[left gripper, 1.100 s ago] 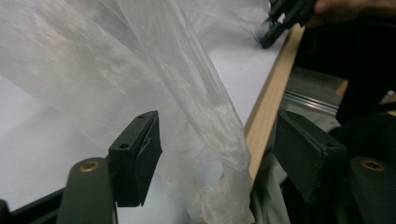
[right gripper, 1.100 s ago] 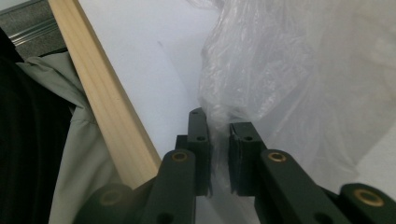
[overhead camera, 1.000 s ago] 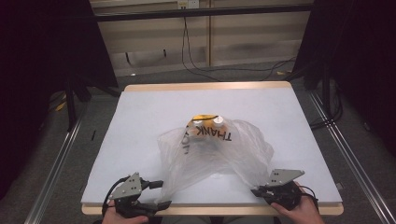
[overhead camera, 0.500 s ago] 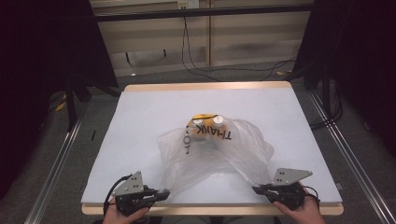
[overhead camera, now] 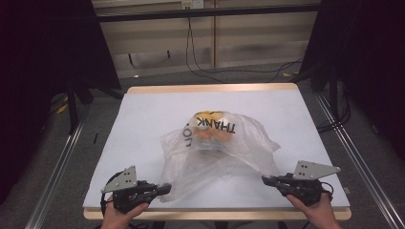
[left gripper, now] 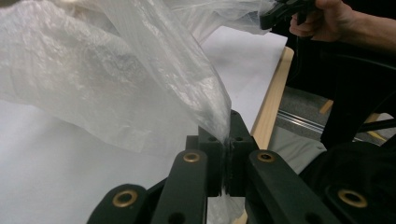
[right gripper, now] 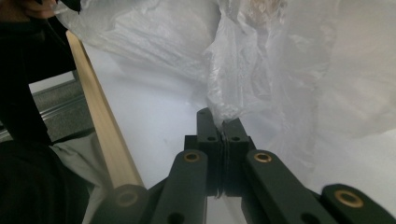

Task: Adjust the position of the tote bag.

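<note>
A clear plastic bag point(overhead camera: 224, 152) printed THANK YOU lies crumpled in the middle of the white table point(overhead camera: 153, 109), with orange and yellow items point(overhead camera: 210, 133) inside it. My left gripper point(overhead camera: 165, 187) is at the near left corner, shut on the bag's near left edge. In the left gripper view the film point(left gripper: 116, 70) is pinched between the pads of the left gripper point(left gripper: 229, 135). My right gripper point(overhead camera: 265, 180) is at the near right, shut on the bag's other edge. The right gripper view shows a bunch of film point(right gripper: 280, 60) clamped in the right gripper point(right gripper: 221, 126).
The table's wooden front edge point(overhead camera: 215, 214) runs just under both hands. Metal rails point(overhead camera: 57, 167) flank the table. Cables point(overhead camera: 200, 67) lie on the floor behind it, with dark curtains at both sides.
The left gripper's jaws closed on the bag's edge. Both hands rose a little, and the bag's near edges lifted with them.
</note>
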A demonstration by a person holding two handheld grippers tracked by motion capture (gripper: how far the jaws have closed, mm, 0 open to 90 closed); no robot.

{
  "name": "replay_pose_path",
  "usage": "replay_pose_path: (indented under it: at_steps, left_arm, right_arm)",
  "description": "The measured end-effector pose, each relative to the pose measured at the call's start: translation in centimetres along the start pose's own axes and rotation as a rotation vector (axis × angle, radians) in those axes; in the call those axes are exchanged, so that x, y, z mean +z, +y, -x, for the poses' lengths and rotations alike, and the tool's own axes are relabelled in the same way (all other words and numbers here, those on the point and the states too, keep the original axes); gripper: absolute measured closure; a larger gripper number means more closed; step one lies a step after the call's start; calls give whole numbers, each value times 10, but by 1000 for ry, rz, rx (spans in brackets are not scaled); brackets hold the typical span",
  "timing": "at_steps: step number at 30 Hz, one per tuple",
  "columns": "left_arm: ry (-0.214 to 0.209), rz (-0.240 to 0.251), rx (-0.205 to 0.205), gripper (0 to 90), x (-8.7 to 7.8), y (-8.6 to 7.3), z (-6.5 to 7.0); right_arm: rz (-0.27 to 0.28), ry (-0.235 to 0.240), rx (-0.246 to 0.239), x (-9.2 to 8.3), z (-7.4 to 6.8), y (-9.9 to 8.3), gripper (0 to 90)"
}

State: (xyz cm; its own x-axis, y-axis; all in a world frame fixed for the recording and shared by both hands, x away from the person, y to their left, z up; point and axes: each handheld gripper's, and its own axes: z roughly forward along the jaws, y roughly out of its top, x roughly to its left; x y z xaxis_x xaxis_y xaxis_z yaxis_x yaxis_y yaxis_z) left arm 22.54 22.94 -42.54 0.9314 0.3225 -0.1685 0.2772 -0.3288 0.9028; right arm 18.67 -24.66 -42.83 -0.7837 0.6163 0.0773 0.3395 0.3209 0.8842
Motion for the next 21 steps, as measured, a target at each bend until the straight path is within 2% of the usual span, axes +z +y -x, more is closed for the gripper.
replay_pose_path:
  at_steps: [6, 9, 12, 14, 21]
  left_arm:
    - [9, 19, 0, 883, -2, 9, -4]
    - [24, 34, 8, 883, -5, 17, -4]
    - [19, 55, 9, 883, -7, 20, -4]
    - [31, 59, 19, 884, -10, 25, -4]
    - [42, 87, 19, 887, -14, 31, -4]
  right_arm:
    - [30, -3, -1, -8, 2, 5, 892]
    - [60, -7, -7, -11, 6, 14, 893]
    - [75, -5, -16, -11, 8, 21, 894]
    - [109, -4, -28, -11, 10, 33, 895]
    - [174, -9, -63, -15, 9, 54, 895]
